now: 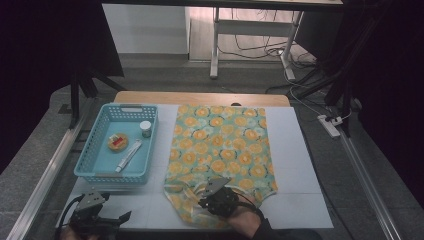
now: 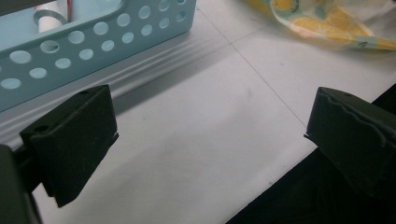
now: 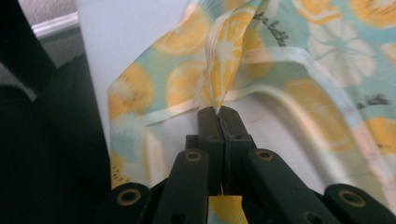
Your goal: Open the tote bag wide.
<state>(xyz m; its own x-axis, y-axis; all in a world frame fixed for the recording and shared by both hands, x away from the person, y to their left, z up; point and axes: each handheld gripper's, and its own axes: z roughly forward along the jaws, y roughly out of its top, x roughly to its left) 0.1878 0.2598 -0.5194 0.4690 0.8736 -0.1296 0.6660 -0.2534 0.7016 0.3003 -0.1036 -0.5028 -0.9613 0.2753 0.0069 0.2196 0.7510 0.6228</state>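
A wooden table (image 1: 200, 97) is covered with a white sheet (image 1: 295, 150), and a grey floor is seen around it in a dark room. The cloth (image 1: 220, 150) is spread flat beside a blue basket (image 1: 95, 150). Its near edge is pinched by the right gripper (image 3: 218, 112), jaws pressed together. The left gripper (image 2: 210, 126) is held spread wide above bare sheet.

A cloth (image 1: 220, 150) lies spread at the frame's centre on the table (image 1: 300, 200), with a basket (image 1: 95, 172) just left of it. Inside the basket, a small jar (image 1: 145, 128) sits upper right, a tube (image 1: 128, 156) below it
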